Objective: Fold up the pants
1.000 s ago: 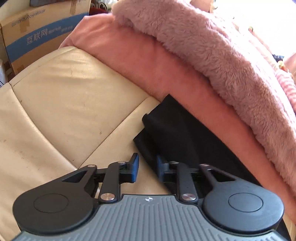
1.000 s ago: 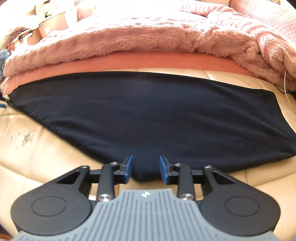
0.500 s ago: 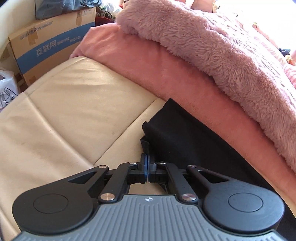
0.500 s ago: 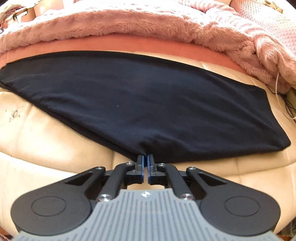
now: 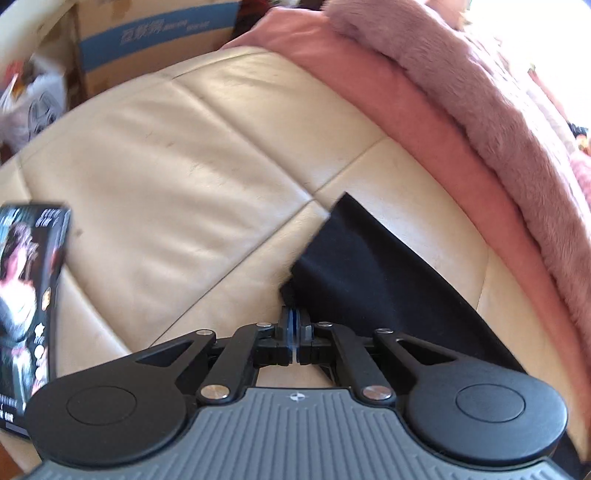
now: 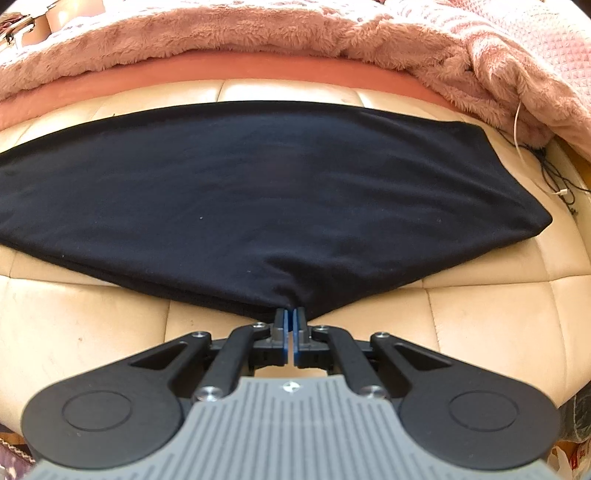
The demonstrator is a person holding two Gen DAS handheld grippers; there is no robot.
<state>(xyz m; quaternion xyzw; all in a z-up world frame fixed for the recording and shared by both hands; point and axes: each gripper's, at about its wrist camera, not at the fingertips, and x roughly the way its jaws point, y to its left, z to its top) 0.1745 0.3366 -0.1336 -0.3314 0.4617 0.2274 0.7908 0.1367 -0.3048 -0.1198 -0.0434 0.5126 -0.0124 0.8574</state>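
Observation:
The black pants lie spread flat across the cream leather sofa seat, folded lengthwise. My right gripper is shut on the pants' near edge, where the cloth puckers toward the fingertips. In the left wrist view, one end of the pants shows as a narrow black strip. My left gripper is shut on its near corner, and the cloth is lifted slightly off the seat.
Pink fluffy blankets and a salmon sheet are piled along the back of the seat. A printed box lies at the seat's left. A cardboard box and a bag stand beyond the sofa. Thin cables lie at the right.
Both grippers closed on the pants' near edge, then pulled it back toward me, away from the blankets. The printed box has come into the left view.

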